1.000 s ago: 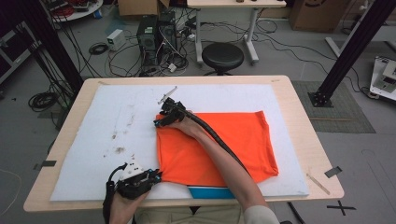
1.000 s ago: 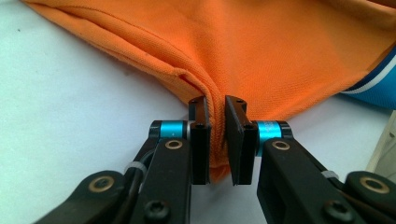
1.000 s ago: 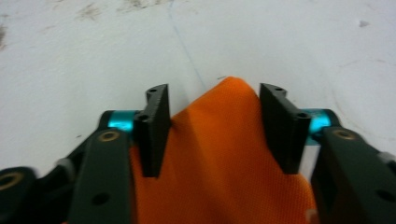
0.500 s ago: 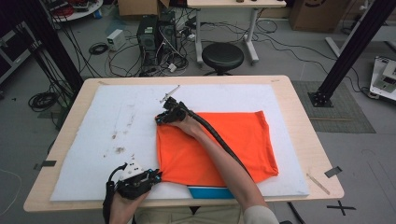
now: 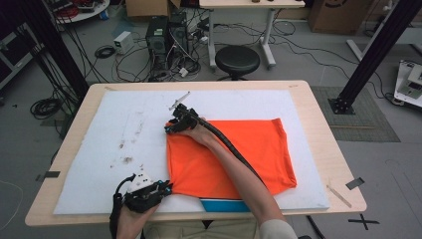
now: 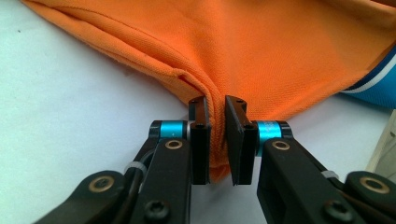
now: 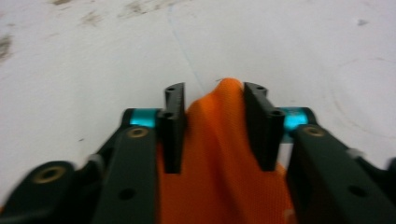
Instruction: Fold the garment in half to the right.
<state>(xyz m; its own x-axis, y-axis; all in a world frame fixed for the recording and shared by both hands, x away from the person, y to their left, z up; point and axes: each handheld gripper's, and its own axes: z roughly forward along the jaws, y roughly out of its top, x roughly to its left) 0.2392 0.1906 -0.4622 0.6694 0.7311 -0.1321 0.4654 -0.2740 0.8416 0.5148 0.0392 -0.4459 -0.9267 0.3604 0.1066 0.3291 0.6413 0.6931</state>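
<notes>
An orange shirt [image 5: 239, 149] lies folded flat on the white table cover [image 5: 124, 119]. My left gripper [image 5: 166, 188] sits at the shirt's near left corner. In the left gripper view, my left gripper [image 6: 217, 135] is shut on a pinched fold of the shirt [image 6: 261, 56]. My right gripper [image 5: 169, 130] rests at the shirt's far left corner, the forearm lying across the cloth. Its jaws have just been opening. In the right gripper view, a loose hump of the shirt [image 7: 219, 163] stands between the parted pads of my right gripper [image 7: 212, 126].
A blue piece with a white stripe [image 5: 221, 205] pokes out under the shirt at the table's front edge. Brown stains [image 5: 124, 159] mark the cover's left part. A thin metal rod [image 5: 179, 99] lies beyond the right gripper. A wooden stick [image 5: 338, 193] lies at the right front corner.
</notes>
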